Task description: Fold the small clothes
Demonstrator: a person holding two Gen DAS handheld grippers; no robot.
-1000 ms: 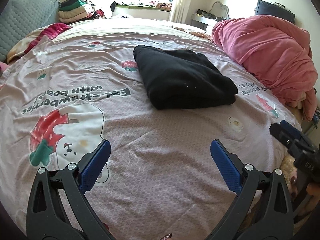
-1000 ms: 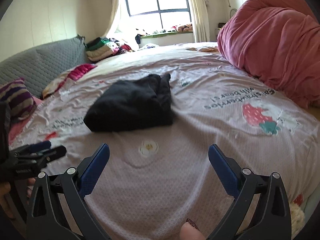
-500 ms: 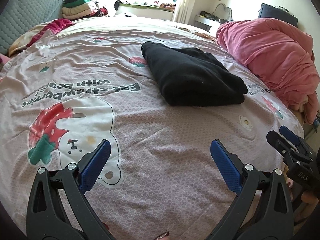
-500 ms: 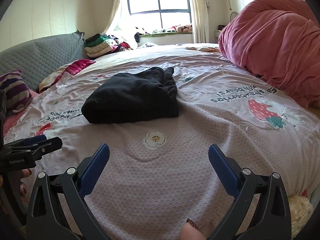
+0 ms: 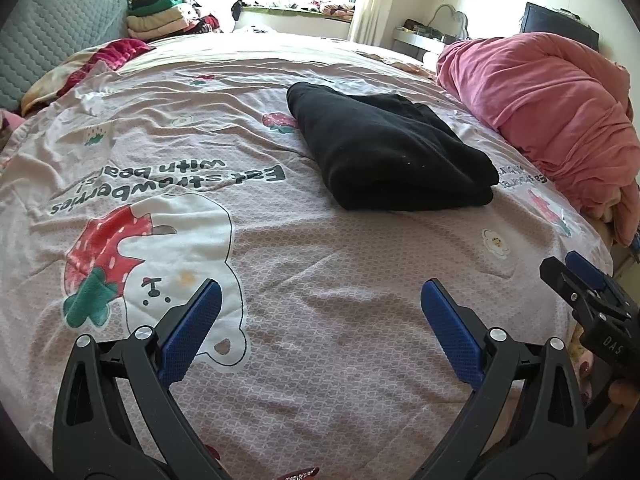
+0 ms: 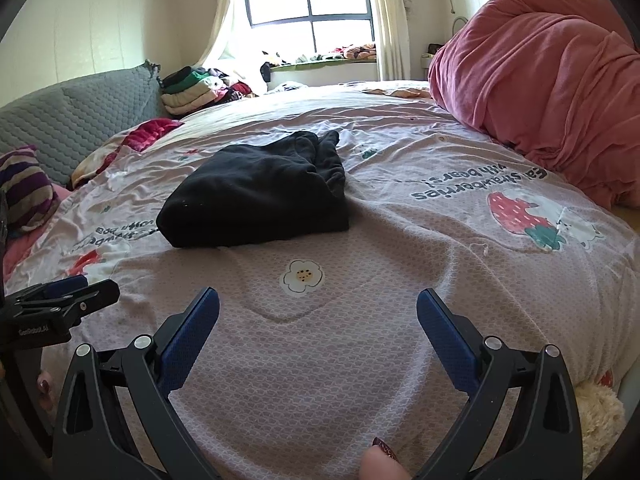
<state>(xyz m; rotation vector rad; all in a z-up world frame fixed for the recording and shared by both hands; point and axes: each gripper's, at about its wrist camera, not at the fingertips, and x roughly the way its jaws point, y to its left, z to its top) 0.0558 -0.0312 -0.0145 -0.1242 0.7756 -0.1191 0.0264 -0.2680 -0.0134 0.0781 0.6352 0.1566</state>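
A black garment (image 5: pixel 392 148) lies folded into a thick rectangle on the pink printed bedsheet (image 5: pixel 304 248); it also shows in the right wrist view (image 6: pixel 260 192). My left gripper (image 5: pixel 318 304) is open and empty, held above the sheet well short of the garment. My right gripper (image 6: pixel 318 308) is open and empty too, near the bed's front edge. Each gripper shows at the edge of the other's view: the right one (image 5: pixel 580 280), the left one (image 6: pixel 68 296).
A bunched pink duvet (image 5: pixel 552 92) fills the right side of the bed. A grey quilted headboard (image 6: pixel 76 120) and a striped pillow (image 6: pixel 24 188) are at the left. A stack of folded clothes (image 6: pixel 192 88) sits by the window.
Both grippers have drawn back and lowered a little, away from the garment, staying open. The black garment has not moved on the sheet.
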